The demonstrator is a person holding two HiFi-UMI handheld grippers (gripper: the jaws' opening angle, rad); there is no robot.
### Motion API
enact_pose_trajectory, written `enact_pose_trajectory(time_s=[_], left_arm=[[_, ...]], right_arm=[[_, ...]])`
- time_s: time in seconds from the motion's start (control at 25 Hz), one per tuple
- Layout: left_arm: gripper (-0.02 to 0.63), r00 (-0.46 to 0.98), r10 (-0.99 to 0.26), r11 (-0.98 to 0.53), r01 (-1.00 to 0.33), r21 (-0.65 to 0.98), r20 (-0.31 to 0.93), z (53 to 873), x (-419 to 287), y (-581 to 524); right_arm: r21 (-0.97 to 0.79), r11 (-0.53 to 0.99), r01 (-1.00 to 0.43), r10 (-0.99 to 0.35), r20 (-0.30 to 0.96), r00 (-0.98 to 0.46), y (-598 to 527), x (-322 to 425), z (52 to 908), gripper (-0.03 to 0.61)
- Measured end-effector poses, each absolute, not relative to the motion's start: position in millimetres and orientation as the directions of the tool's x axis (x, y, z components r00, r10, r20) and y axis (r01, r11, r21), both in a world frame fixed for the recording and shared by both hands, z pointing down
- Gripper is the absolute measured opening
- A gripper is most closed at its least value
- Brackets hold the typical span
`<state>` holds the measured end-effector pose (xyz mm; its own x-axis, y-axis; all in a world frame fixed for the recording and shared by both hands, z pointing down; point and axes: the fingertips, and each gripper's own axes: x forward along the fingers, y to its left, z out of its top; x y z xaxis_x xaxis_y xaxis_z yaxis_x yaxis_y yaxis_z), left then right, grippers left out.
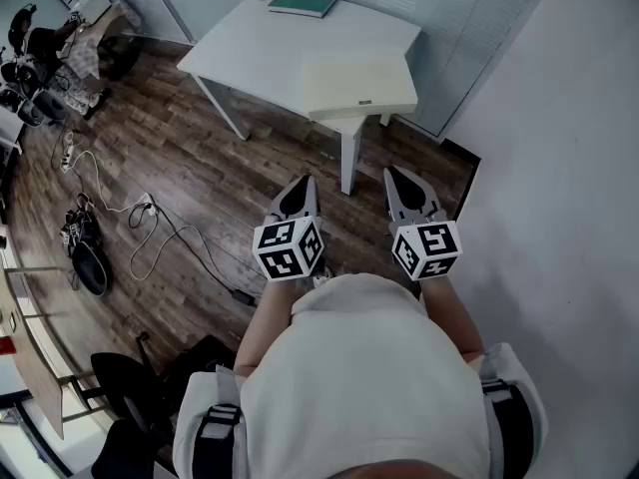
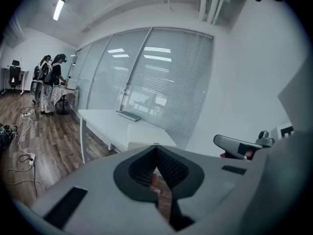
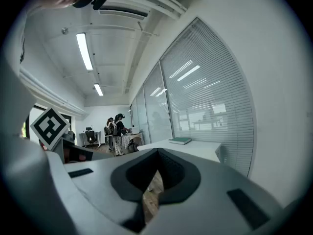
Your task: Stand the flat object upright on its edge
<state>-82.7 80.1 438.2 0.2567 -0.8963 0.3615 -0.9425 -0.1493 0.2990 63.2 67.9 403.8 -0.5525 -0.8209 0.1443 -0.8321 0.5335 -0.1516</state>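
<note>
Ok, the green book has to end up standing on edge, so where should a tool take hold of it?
The green book lies flat at the far end of the white table. Probably pinch its near long edge across the thickness, coming in low over the open tabletop, since lying flat it offers only its edges.

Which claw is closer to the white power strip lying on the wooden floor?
Left. The left claw hangs just right of the white power strip in the head view; the right claw is farther right, beyond the left one.
</note>
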Motion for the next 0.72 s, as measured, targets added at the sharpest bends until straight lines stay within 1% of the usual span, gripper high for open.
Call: enact_pose_trajectory(time_s=[0.72], left_arm=[[0.018, 0.281, -0.891, -0.17, -0.935, 0.31, 0.358, 434, -86, 89]], right_arm=[[-0.145, 0.524, -0.839, -0.827, 0.147, -0.542, 80, 65, 400, 0.018]])
